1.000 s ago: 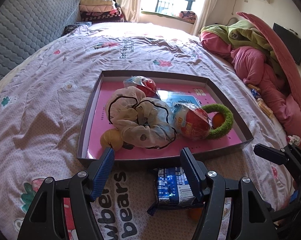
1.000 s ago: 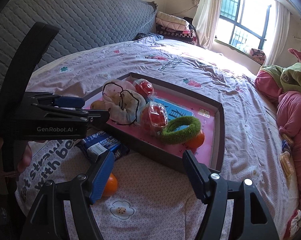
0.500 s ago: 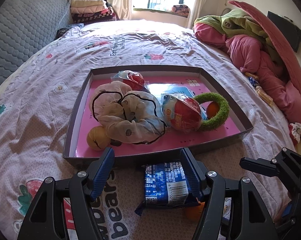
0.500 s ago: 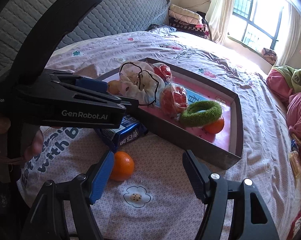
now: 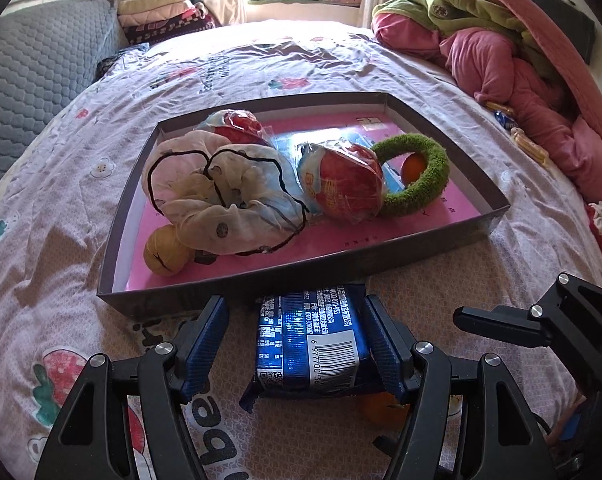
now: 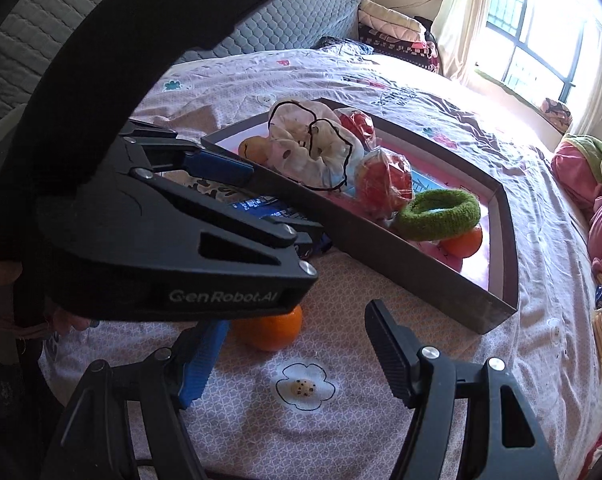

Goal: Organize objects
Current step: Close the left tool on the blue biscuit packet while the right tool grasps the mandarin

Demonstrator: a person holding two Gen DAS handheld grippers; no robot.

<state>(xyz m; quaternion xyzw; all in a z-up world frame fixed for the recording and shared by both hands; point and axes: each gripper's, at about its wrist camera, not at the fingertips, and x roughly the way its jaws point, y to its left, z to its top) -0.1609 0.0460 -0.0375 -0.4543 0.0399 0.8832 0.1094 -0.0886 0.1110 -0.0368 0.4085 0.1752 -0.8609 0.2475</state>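
We see the left hand-held gripper (image 5: pixel 297 344) w/ jaws apart around the blue snack pack (image 5: pixel 311 340), which lies on the bed (image 5: pixel 41 240) just in front of the shallow box (image 5: pixel 497 216); the right pad looks to be at the pack's edge, the left pad clear of it, so released, not clamped. Right hand-held gripper (image 6: pixel 297 354) also released, nothing between its jaws; the loose orange (image 6: pixel 271 330) sits at its 11 o'clock, partly under the left tool. Inside the box: cloth pouch (image 5: pixel 221 192) at 9 o'clock, wrapped red ball (image 5: pixel 347 186) centre, green ring (image 5: pixel 419 182) at 3 o'clock, a 2nd orange (image 5: pixel 413 168) seen through the ring
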